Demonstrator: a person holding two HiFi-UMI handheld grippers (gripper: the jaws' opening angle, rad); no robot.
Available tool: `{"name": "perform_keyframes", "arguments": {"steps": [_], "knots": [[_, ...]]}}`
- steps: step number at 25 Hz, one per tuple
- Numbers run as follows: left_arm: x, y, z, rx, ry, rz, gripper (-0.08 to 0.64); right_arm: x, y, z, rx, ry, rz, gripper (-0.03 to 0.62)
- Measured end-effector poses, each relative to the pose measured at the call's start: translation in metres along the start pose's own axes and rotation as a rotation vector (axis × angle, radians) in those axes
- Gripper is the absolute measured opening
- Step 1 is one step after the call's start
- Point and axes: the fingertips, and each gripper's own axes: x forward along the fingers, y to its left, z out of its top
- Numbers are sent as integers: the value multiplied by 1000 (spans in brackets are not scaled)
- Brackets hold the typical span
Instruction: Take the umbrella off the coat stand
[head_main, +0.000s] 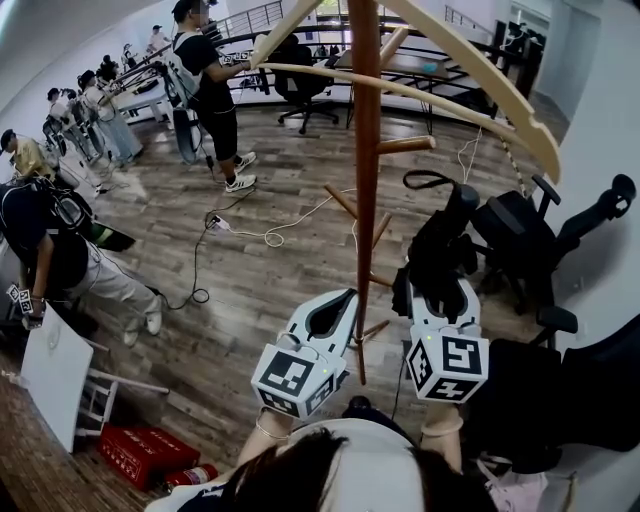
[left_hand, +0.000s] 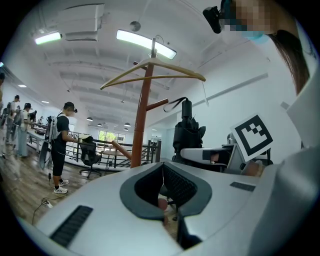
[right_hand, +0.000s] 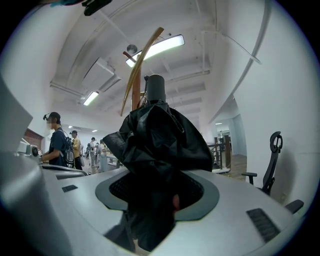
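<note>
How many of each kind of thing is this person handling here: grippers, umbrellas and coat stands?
Grippers: 2, the left gripper and the right gripper
Umbrellas: 1, the black umbrella, folded, gripped by the right gripper
Coat stands: 1, the wooden coat stand
Total: 4

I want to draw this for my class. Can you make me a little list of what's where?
umbrella: black, folded, upright, right of the stand
right gripper: jaws shut on the umbrella
left gripper: jaws shut, empty, near the pole
stand: wooden pole with pegs
strap: loops near a peg; can't tell if hooked
background: people, chairs, wood floor
</note>
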Motion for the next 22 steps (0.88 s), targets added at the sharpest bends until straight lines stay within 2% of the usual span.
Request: {"name": "perform_keyframes", "arguments": {"steps": [22], "knots": [[-23, -17, -6, -1, 5, -35, 9, -33, 6, -14, 2, 21, -42, 239]]}}
